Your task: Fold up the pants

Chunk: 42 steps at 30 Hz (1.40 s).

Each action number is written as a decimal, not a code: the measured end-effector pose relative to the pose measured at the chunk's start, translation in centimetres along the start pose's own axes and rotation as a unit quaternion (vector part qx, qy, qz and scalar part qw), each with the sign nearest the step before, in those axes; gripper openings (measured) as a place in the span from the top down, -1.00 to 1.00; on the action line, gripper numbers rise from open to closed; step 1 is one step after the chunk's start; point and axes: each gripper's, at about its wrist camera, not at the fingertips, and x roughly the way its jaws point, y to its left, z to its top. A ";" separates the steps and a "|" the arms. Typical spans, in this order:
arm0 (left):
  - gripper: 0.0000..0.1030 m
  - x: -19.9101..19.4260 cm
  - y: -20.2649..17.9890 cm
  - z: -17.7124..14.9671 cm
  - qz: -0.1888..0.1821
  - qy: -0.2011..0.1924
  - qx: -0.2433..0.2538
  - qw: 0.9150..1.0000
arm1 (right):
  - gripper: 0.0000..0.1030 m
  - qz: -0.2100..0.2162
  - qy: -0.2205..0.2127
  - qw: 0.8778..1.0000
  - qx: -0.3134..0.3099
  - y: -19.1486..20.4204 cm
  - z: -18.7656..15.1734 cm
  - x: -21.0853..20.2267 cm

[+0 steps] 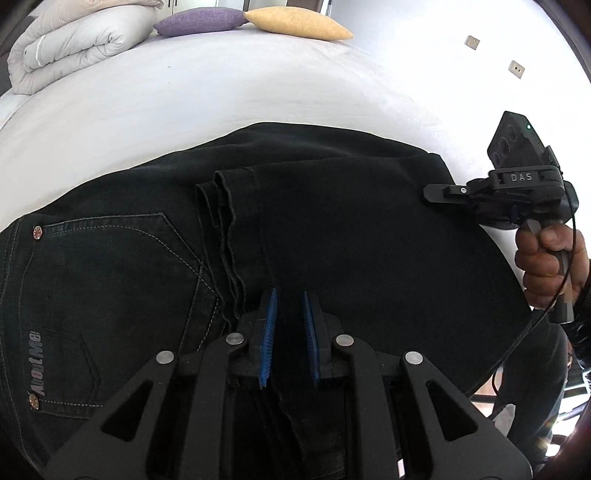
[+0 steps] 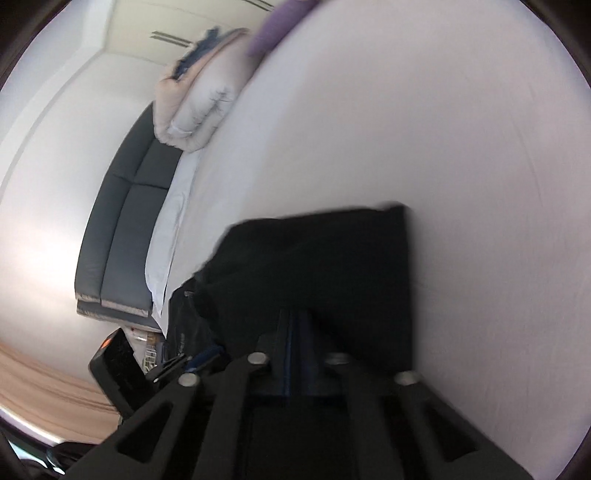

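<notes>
The black pants [image 1: 332, 240] lie folded on the white bed [image 1: 221, 96], filling the lower half of the left wrist view. Their back pocket [image 1: 110, 295] sits at about 8 o'clock, with a grey label reading "AboutMe" [image 1: 36, 363] running along the waistband edge and a small metal rivet [image 1: 37, 232] at the pocket's upper corner. The leg hems [image 1: 225, 206] are laid over the seat of the pants, just right of the pocket, their stitched edges stacked in wavy layers.

The left gripper [image 1: 289, 332] hangs low at 6 o'clock, its blue-padded fingers [image 1: 269, 332] set a little apart with dark cloth between them; whether they pinch the cloth cannot be told. The right gripper [image 1: 439, 194] comes in at 3 o'clock, held in the person's right hand [image 1: 546, 266], and its body carries the letters "DAS" [image 1: 521, 177]. Its tip rests at the right edge of the pants.

In the blurred right wrist view the right gripper [image 2: 295, 350] has its fingers nearly together over the black pants [image 2: 314, 266]; a firm grip cannot be told.

At 11 o'clock in the left wrist view lies a folded grey duvet [image 1: 74, 44], and at 12 o'clock a purple pillow [image 1: 199, 20] touching a yellow pillow [image 1: 299, 24].
</notes>
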 end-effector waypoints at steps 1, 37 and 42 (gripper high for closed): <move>0.72 -0.1 -0.1 0.0 0.002 -0.001 0.000 1.000 | 1.00 0.005 0.001 1.000 0.004 -0.2 -0.2 -0.3; 0.71 -7.5 6.9 -2.8 -0.060 -0.098 -0.164 0.980 | 1.00 -0.012 0.036 0.999 -0.023 2.0 -12.5 -2.4; 0.64 -15.5 14.6 -8.1 -0.061 -0.195 -0.289 0.935 | -0.18 0.023 0.012 0.999 -0.045 4.7 -11.9 -3.3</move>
